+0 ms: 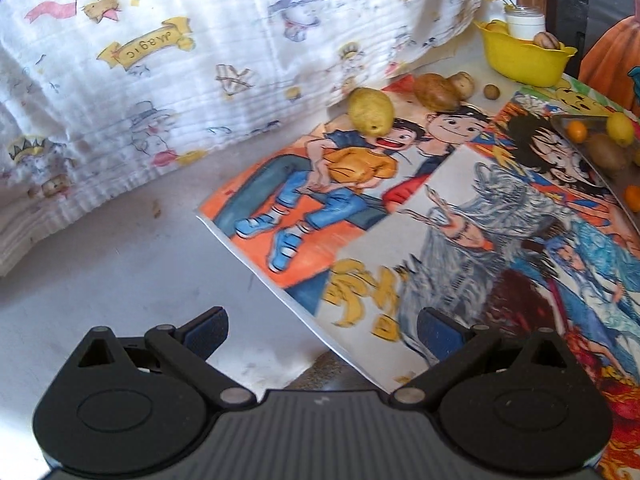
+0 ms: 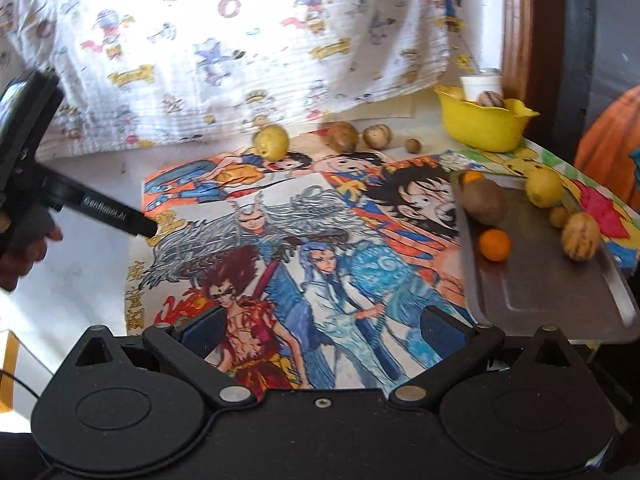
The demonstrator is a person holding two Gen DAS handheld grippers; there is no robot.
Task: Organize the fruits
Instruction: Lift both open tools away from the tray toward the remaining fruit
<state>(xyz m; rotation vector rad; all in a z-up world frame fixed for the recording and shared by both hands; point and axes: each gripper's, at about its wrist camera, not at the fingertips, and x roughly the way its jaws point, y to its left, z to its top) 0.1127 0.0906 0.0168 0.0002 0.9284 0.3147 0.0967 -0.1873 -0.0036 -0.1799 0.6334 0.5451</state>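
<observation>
Left gripper (image 1: 322,330) is hovering over the near edge of the cartoon drawings (image 1: 400,208), jaws spread wide, nothing between them. Right gripper (image 2: 320,332) is likewise hanging above the drawings, jaws apart and empty.

Metal tray (image 2: 560,300) is lying on the right, over the drawings' edge. On it are resting a kiwi (image 2: 482,201), a small orange (image 2: 495,244), a lemon (image 2: 543,187), a striped pale fruit (image 2: 580,236) and one small round brown item beside it, too blurred to name.

Off the tray, at the far edge of the drawings, a yellow-green pear (image 1: 370,111) is sitting alone; further right, two brown potato-like pieces (image 1: 438,90) are touching each other, with a small round nut-like thing (image 1: 491,91) just beside them.

Yellow bowl (image 1: 520,58) is standing in the far right corner, holding a white cup (image 1: 525,22) and some fruit. Printed white cloth (image 1: 160,80) is draping behind everything.
</observation>
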